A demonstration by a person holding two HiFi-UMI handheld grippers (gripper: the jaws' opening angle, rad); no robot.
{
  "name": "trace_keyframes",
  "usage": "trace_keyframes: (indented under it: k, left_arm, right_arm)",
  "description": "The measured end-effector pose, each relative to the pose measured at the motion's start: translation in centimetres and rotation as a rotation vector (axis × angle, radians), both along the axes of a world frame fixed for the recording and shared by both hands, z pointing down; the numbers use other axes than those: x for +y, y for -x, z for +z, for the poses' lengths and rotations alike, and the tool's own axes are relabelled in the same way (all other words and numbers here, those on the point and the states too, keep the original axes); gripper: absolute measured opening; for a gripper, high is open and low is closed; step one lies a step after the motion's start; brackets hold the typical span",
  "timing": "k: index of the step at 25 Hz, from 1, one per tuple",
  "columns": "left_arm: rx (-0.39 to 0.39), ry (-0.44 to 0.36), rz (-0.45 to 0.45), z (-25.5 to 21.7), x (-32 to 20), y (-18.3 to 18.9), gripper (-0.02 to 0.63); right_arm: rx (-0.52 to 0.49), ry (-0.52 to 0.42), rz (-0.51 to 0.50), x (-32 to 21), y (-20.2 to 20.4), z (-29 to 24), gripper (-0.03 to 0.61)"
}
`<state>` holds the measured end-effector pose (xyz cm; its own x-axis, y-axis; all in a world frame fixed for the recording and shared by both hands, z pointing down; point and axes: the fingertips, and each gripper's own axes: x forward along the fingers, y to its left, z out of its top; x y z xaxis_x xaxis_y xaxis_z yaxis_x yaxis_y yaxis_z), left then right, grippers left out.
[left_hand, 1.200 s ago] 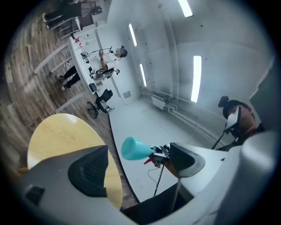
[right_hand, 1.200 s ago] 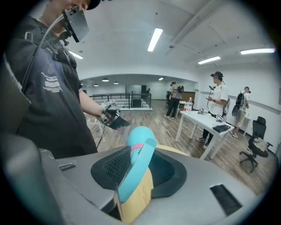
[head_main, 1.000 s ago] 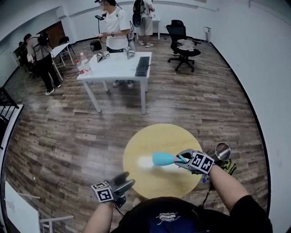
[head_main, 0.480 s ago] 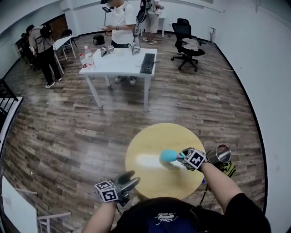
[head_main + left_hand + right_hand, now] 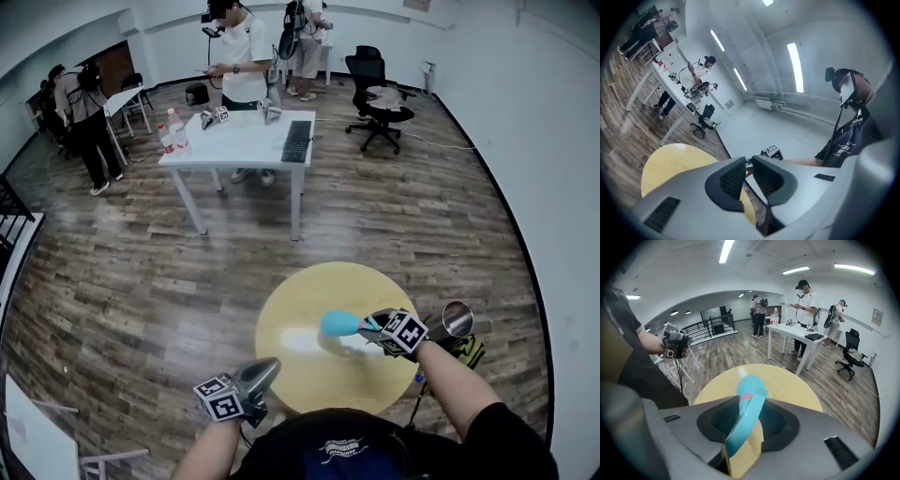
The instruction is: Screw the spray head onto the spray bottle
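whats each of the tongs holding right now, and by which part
Right tongs grip the teal spray bottle at its spray-head end. Left tongs have just been closing, with nothing between them.

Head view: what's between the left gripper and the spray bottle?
Only bare round yellow table, per the head view. The left gripper has just been closing its jaws, nothing between them; the right gripper holds the teal spray bottle.

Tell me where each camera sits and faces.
Head view: on the person's head, steeply down at the round yellow table; both forearms, left gripper, right gripper show.
Left gripper view: on that gripper, level toward the person's torso; its jaws have just been closing, empty.
Right gripper view: on that gripper, down at the table past its clamped turquoise spray bottle; left arm shows.
Shared: the table, in all three.
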<state>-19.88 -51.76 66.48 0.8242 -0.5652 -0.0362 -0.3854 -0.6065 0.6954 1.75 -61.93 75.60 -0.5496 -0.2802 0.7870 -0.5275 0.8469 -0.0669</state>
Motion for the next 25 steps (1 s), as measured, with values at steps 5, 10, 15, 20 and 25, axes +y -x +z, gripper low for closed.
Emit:
trace_keyframes:
  k: [5,10,15,20,25]
  left_arm:
    - [0.015,-0.02,-0.028,-1.1,-0.6,-0.2,0.018]
    - [-0.042,-0.049,-0.058,-2.4,0.1,-0.7,0.003]
    - [-0.025,-0.077,-0.07,-4.9,1.4,-1.8,0.003]
    - [-0.026,-0.089,-0.062,-6.0,2.4,-3.7,0.003]
    - [-0.035,-0.112,-0.044,-6.1,3.3,-5.4,0.003]
  right_arm:
    - [-0.163,0.0,0.054,0.7,0.0,-2.7,0.152]
    - [-0.401,-0.036,0.081,3.5,-0.1,-8.3,0.152]
    - [-0.445,-0.11,0.087,6.0,-2.4,-12.2,0.152]
    - [-0.5,-0.128,0.111,7.7,-4.6,-14.2,0.152]
    - [-0.496,-0.15,0.113,9.1,-6.2,-14.2,0.152]
